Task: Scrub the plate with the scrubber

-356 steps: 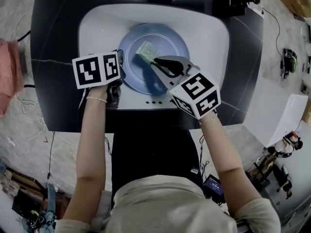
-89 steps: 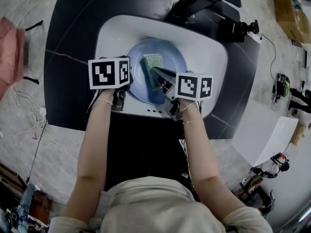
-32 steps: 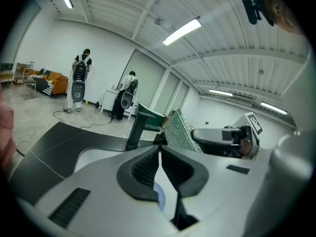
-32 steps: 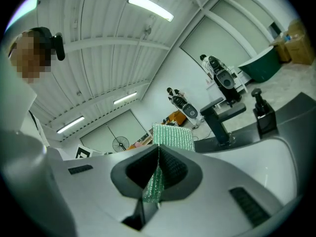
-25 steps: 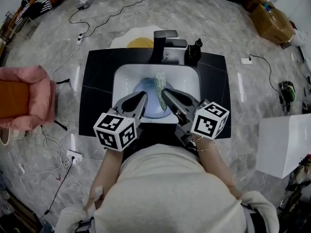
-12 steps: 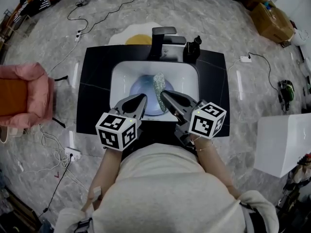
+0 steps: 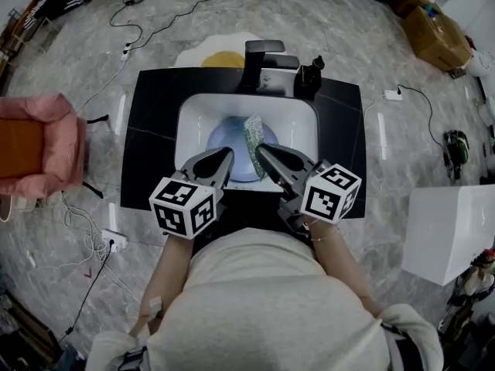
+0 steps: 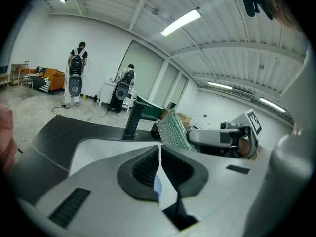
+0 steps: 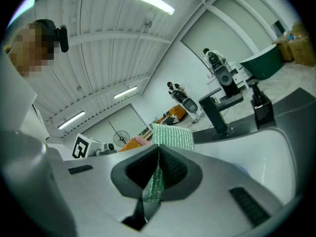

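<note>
Plate [image 7: 227, 136] sits in the white sink [image 7: 193, 110], with the scrubber [image 7: 254, 134] held over it.

Looking from above, the blue plate lies at the basin's middle and the black faucet [image 7: 263, 56] stands at the sink's 12 o'clock. The right gripper [image 7: 259, 150] comes in from 5 o'clock, its jaws pinching the green scrubber [image 9: 173, 137], which stands on edge over the plate's 2 o'clock side; whether it touches, I can't make out. The left gripper [image 7: 229, 153] hovers at 7 o'clock with its jaws pressed together on nothing.
</note>
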`<action>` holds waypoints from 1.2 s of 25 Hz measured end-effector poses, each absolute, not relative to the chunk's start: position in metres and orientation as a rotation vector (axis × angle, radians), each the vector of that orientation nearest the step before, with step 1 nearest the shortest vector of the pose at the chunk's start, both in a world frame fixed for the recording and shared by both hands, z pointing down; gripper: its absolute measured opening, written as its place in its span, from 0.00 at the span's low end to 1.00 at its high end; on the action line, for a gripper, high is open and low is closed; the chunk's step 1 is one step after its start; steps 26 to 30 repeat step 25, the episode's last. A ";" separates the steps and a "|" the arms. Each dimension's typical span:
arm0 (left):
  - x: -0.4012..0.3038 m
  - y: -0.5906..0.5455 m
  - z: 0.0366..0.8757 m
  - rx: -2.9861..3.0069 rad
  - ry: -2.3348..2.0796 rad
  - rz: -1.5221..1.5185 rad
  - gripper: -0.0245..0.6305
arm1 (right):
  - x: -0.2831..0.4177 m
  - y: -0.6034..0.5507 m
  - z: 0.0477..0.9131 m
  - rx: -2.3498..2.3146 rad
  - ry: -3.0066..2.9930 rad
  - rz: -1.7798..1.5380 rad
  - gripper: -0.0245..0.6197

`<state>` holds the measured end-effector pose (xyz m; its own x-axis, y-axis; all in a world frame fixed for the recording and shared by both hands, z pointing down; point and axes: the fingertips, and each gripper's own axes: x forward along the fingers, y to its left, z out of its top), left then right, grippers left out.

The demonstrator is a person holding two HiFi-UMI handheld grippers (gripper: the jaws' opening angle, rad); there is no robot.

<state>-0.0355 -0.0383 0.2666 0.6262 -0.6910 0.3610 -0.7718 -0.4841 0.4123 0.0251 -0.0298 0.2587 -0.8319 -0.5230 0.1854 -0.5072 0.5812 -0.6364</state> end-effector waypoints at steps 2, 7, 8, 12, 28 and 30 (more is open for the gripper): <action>-0.035 -0.038 0.267 2.302 -1.141 0.192 0.09 | 0.025 -0.030 0.258 -0.903 2.770 -1.104 0.07; -0.035 -0.039 0.266 2.291 -1.143 0.171 0.09 | 0.027 -0.030 0.263 -0.917 2.773 -1.120 0.07; -0.035 -0.039 0.266 2.287 -1.140 0.162 0.09 | 0.028 -0.030 0.265 -0.925 2.776 -1.126 0.07; -0.033 -0.039 0.265 2.270 -1.118 0.123 0.09 | 0.030 -0.028 0.270 -0.937 2.767 -1.153 0.07; -0.030 -0.037 0.271 2.251 -1.079 0.129 0.09 | 0.034 -0.026 0.274 -0.937 2.732 -1.194 0.07; -0.030 -0.037 0.271 2.251 -1.079 0.129 0.09 | 0.034 -0.026 0.274 -0.937 2.732 -1.194 0.07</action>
